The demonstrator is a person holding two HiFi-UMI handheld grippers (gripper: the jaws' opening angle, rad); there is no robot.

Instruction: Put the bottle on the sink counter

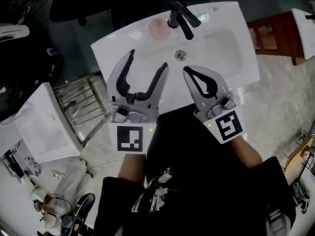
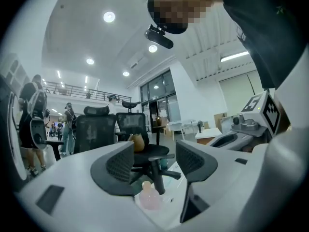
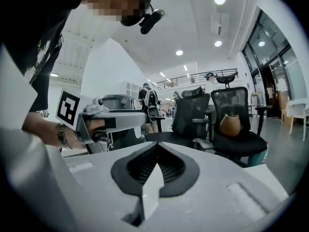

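Note:
A small pink bottle [image 1: 159,27] stands upright on the white sink counter [image 1: 231,14], just left of the black faucet [image 1: 181,17]. My left gripper [image 1: 147,60] hovers open over the basin's near left side, well short of the bottle, with nothing in it. In the left gripper view the bottle [image 2: 149,197] shows low between the open jaws of the left gripper [image 2: 154,163], beside the faucet [image 2: 157,175]. My right gripper [image 1: 187,71] is shut and empty near the drain [image 1: 180,54]. The right gripper view shows the right gripper [image 3: 155,149] with its jaws pressed together.
A metal rack [image 1: 81,107] and a white box [image 1: 39,127] stand left of the sink. At the right is a wooden cabinet [image 1: 268,36]. Black office chairs [image 3: 231,115] stand beyond, one with a brown round thing [image 3: 231,124] on its seat.

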